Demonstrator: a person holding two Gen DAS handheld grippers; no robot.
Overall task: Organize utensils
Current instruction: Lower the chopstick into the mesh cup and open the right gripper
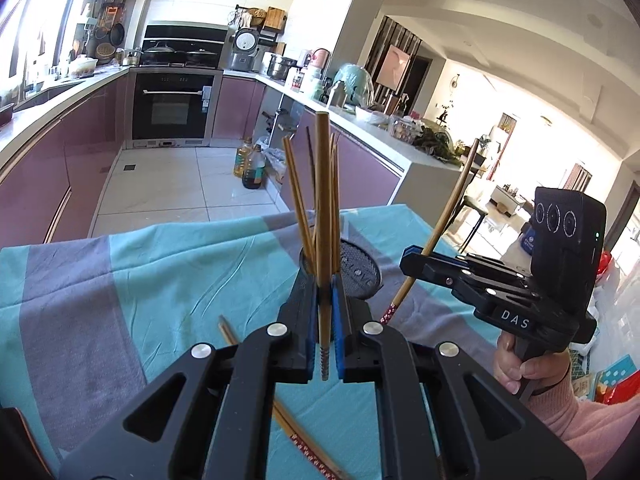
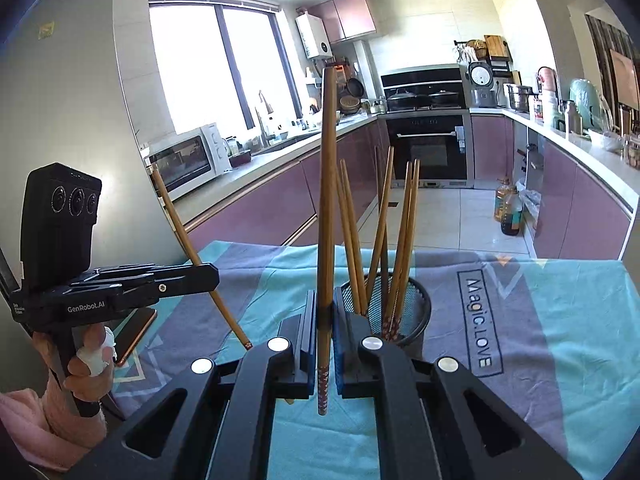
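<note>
- Our left gripper (image 1: 325, 300) is clenched on one chopstick (image 1: 323, 216), which stands upright between the pads; its patterned end hangs below them.
- Our right gripper (image 2: 326, 320) grasps a second chopstick (image 2: 326, 200) the same way, upright, patterned end down.
- Just beyond both grippers stands a black mesh holder (image 2: 416, 312) on the teal and grey cloth (image 2: 560, 320). Several chopsticks lean in it, tips up; we cannot count them, as they overlap.
- In the left view our gripper hides most of the holder (image 1: 360, 268).
- Under the left gripper a loose chopstick (image 1: 296, 436) lies on the cloth, partly hidden by the gripper's body and cut off at the frame's bottom edge.
- Each view shows the other gripper off to one side, held by a hand (image 1: 520, 368) in a pink sleeve.
</note>
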